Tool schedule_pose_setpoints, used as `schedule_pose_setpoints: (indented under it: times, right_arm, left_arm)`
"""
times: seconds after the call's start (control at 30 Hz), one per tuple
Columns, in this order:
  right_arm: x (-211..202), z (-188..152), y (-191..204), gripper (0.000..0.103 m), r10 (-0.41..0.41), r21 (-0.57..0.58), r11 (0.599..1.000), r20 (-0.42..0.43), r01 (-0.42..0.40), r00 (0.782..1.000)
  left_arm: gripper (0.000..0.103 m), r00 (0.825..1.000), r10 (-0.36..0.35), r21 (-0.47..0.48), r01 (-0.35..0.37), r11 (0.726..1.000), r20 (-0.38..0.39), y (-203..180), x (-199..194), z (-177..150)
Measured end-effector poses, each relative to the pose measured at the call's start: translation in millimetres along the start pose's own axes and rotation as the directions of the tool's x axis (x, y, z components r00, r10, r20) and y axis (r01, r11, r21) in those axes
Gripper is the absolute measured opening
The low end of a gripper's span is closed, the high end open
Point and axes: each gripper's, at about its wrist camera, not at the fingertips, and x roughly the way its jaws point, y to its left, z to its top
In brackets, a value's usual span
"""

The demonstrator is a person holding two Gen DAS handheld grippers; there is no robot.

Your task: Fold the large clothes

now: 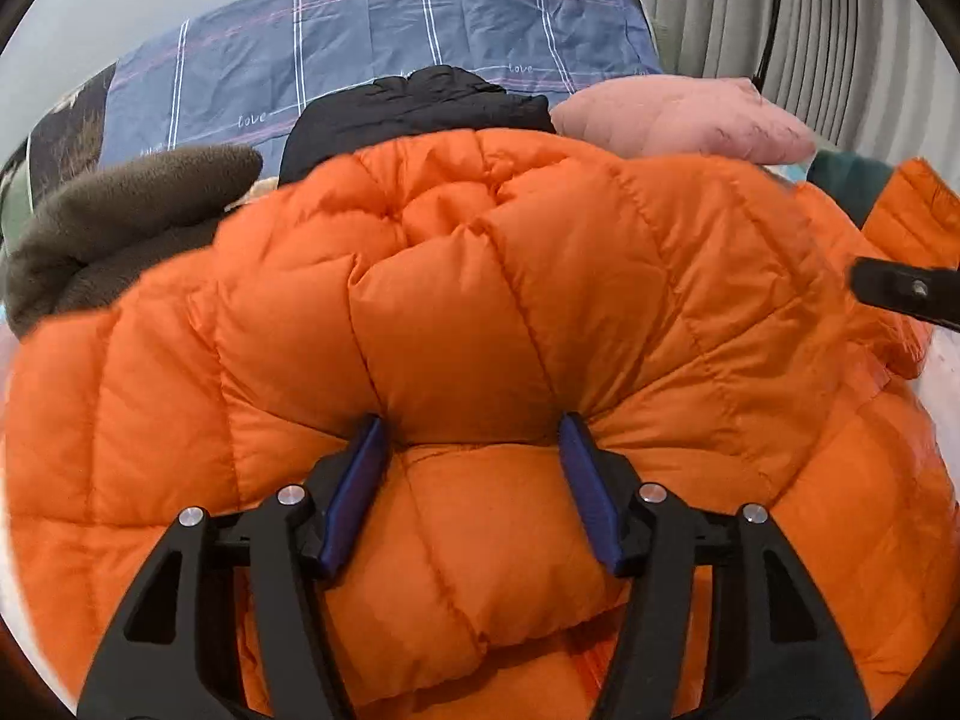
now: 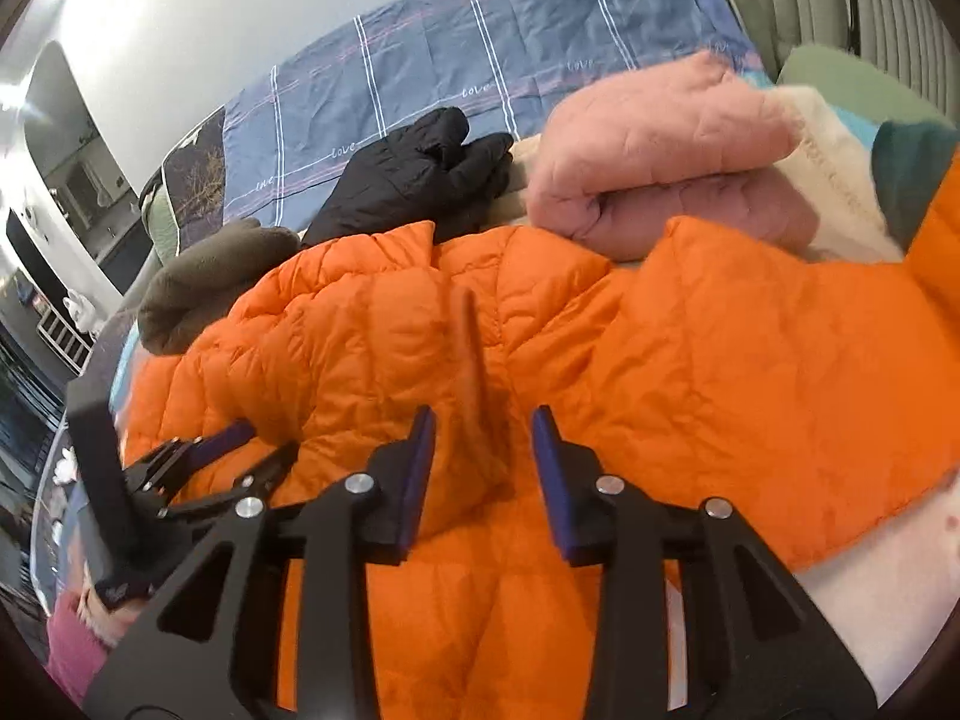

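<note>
A large orange quilted puffer jacket (image 1: 480, 312) lies bunched on the bed and fills both views (image 2: 600, 330). My left gripper (image 1: 474, 426) is open, its blue-padded jaws pressed down into a puffy fold of the jacket, which bulges between them. My right gripper (image 2: 483, 420) is open just above the jacket, jaws either side of a raised seam ridge. The left gripper also shows in the right wrist view (image 2: 240, 441) at the lower left, on the jacket's edge. A tip of the right gripper shows at the right edge of the left wrist view (image 1: 900, 291).
Folded clothes lie behind the jacket: a brown fleece (image 1: 120, 228), a black puffer (image 2: 408, 180), a pink quilted one (image 2: 666, 162), white (image 2: 840, 180) and teal (image 2: 912, 168) pieces. A blue plaid sheet (image 1: 390, 42) covers the bed. Curtains (image 1: 840, 30) hang at the right.
</note>
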Motion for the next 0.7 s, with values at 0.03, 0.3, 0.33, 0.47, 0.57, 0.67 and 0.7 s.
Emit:
schedule_pose_setpoints:
  times: [0.03,0.3,0.33,0.47,0.57,0.67,0.7]
  right_arm:
    - [-5.6,-3.5,-3.2,0.035,0.002,0.0,1.0,0.01,-0.002,1.0]
    - [-108.7,-13.5,-101.6,0.044,-0.298,0.163,0.951,0.261,0.263,0.918]
    - [-123.8,-13.0,-118.9,0.052,-0.334,0.208,0.937,0.29,0.282,0.897]
    - [-156.9,-18.0,-195.8,0.056,-0.419,0.397,0.869,0.274,0.296,0.866]
    - [-145.6,-21.3,-236.3,0.056,-0.382,0.453,0.855,0.218,0.254,0.898]
    - [-124.9,-15.4,-254.5,0.055,-0.346,0.484,0.848,0.194,0.217,0.918]
    - [-118.2,-13.5,-258.4,0.053,-0.315,0.494,0.85,0.201,0.181,0.928]
  left_arm:
    - [0.062,1.0,-0.015,-0.019,0.015,1.0,-0.001,3.4,-0.2,0.0]
    - [0.07,1.0,-0.02,-0.013,0.02,1.0,0.02,0.4,-1.7,-6.6]
    - [0.071,1.0,-0.023,-0.014,0.023,1.0,0.022,0.6,-1.8,-6.4]
    - [0.072,0.999,-0.025,-0.016,0.025,1.0,0.029,0.2,-2.6,-8.3]
    - [0.072,0.999,-0.016,-0.011,0.016,1.0,0.036,-1.5,-3.6,-9.5]
    - [0.073,0.999,-0.013,-0.011,0.014,1.0,0.04,-2.2,-3.4,-9.2]
    - [0.073,0.999,-0.013,-0.011,0.014,1.0,0.041,-2.5,-3.5,-9.0]
